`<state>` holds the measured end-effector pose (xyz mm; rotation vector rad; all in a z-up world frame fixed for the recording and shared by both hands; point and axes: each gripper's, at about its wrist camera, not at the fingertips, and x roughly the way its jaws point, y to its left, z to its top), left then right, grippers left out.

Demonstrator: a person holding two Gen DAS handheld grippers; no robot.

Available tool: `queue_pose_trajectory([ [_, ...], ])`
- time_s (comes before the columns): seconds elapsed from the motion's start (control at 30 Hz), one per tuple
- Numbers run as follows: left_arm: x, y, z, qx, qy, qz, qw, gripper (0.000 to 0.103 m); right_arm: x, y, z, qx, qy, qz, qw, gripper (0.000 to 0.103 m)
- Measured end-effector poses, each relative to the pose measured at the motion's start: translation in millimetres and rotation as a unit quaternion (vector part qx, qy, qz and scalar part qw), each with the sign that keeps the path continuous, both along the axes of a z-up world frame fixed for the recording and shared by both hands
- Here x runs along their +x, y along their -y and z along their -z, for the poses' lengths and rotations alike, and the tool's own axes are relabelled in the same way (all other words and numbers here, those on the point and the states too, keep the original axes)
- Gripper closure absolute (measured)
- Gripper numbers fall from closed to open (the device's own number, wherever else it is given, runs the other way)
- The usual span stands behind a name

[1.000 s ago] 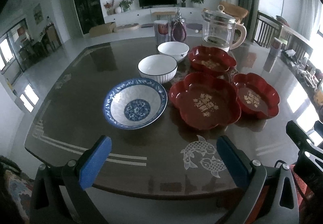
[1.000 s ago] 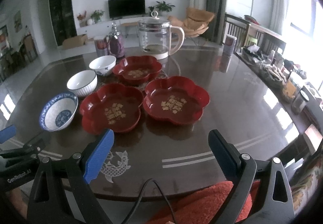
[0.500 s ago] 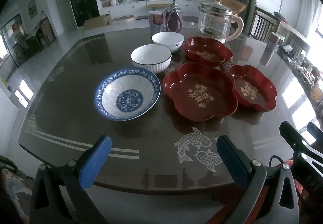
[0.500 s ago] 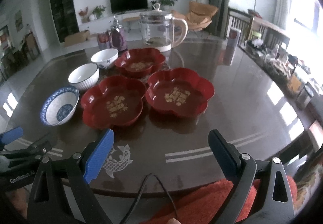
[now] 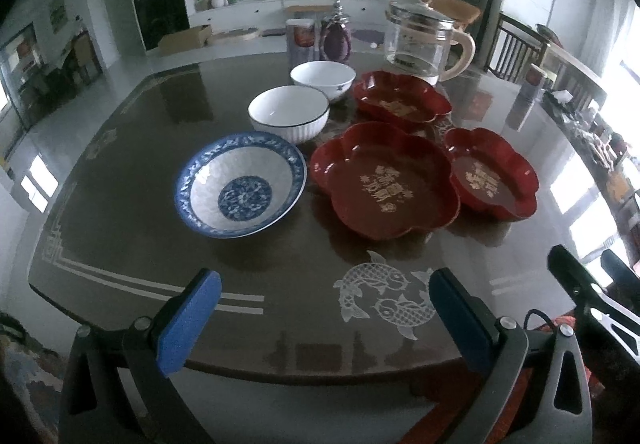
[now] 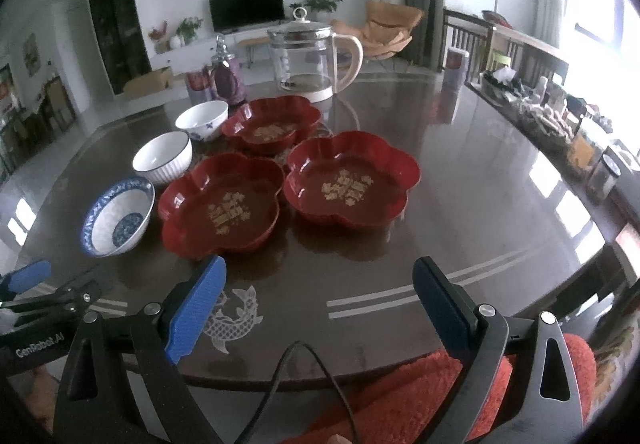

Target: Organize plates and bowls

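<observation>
Three red flower-shaped plates lie on the dark glass table (image 5: 120, 228): the nearest one (image 5: 384, 180) in the middle, one (image 5: 490, 172) to its right and one (image 5: 402, 96) behind. To the left stand a blue-patterned bowl (image 5: 240, 184), a white ribbed bowl (image 5: 289, 114) and a small white bowl (image 5: 323, 79). My left gripper (image 5: 320, 316) hangs open over the near table edge, nothing between its blue pads. My right gripper (image 6: 320, 304) is open too, short of the plates (image 6: 220, 204) (image 6: 352, 180).
A glass kettle (image 5: 428, 40) with a cream handle, a purple bottle (image 5: 338, 36) and a cup (image 5: 300, 40) stand at the far side. Clutter lines the right edge (image 6: 560, 124). A cable (image 6: 304, 372) and a red cloth (image 6: 420, 396) lie below the right gripper.
Both grippers have edged closer to the table and the dishes look slightly larger and lower in view. Nothing on the table has moved.
</observation>
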<state>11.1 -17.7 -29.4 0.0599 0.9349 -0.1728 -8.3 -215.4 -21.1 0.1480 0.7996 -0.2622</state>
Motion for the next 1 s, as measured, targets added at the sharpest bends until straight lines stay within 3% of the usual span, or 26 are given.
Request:
queue_pose_trajectory([
  [0.23, -5.6, 10.1, -5.0, 0.005, 0.007, 0.014, 0.9999, 0.0, -1.7, 0.4, -0.5, 0.003, 0.004, -0.001, 1.0, 0.007],
  [1.0, 0.6, -11.1, -4.1, -0.024, 0.003, -0.012, 0.9996, 0.0, 0.8, -5.1, 5.1, -0.004, -0.009, -0.003, 1.0, 0.007],
])
